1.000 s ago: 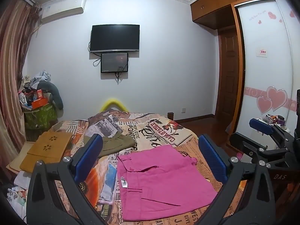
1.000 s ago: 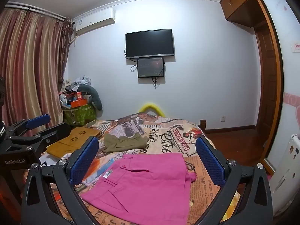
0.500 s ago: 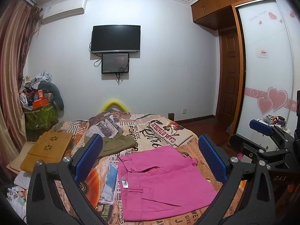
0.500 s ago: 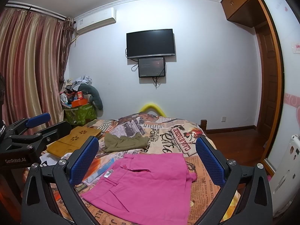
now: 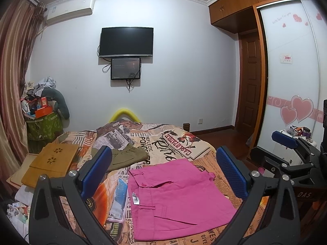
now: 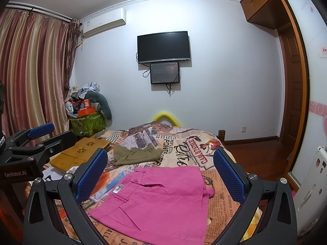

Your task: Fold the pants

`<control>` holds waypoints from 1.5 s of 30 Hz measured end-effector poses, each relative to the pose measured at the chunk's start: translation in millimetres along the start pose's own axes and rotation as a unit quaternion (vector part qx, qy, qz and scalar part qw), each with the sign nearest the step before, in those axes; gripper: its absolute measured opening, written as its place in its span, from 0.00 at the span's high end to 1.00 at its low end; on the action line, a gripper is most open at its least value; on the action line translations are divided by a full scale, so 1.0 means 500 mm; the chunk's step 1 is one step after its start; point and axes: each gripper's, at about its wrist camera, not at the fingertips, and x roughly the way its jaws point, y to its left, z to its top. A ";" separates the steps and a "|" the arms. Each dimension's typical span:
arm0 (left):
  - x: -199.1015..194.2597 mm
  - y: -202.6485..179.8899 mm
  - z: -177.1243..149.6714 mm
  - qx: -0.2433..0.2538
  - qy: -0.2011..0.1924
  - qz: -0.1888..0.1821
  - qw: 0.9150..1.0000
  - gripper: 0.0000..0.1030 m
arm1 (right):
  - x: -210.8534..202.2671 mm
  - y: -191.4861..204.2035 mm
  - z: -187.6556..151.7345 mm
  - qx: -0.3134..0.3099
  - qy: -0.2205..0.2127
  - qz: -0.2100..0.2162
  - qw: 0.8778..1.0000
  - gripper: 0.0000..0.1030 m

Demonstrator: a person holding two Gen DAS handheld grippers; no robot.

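Note:
Pink pants (image 5: 175, 196) lie folded into a flat rectangle on the bed's printed cover (image 5: 175, 143), waistband to the left; they also show in the right wrist view (image 6: 161, 200). My left gripper (image 5: 163, 175) is open and empty, held above the near edge of the pants. My right gripper (image 6: 161, 177) is open and empty, also above them. Each gripper appears in the other's view: the right one (image 5: 290, 155), the left one (image 6: 34, 143).
Folded olive pants (image 5: 124, 157) lie farther back on the bed. A wooden lap tray (image 5: 51, 161) sits at the bed's left. A cluttered green bin (image 5: 45, 124) stands by the curtain. A wardrobe (image 5: 296, 81) and door are at the right.
Both grippers have drifted slightly back and up; the pants lie the same. Both stay open.

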 end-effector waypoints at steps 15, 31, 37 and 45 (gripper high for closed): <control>0.004 0.006 -0.003 -0.002 0.003 -0.001 1.000 0.00 | 0.003 -0.003 -0.006 0.001 0.001 -0.001 1.000 0.00; 0.006 0.009 -0.004 -0.004 0.002 0.001 1.000 0.00 | 0.009 -0.006 -0.015 0.000 0.002 -0.003 1.000 0.00; 0.013 0.014 -0.004 -0.007 0.005 0.002 1.000 0.00 | 0.010 -0.007 -0.012 0.000 0.003 -0.003 1.000 0.00; 0.042 0.035 -0.016 -0.027 0.016 0.008 0.999 0.00 | 0.016 -0.017 -0.010 -0.003 0.009 -0.009 1.000 0.00</control>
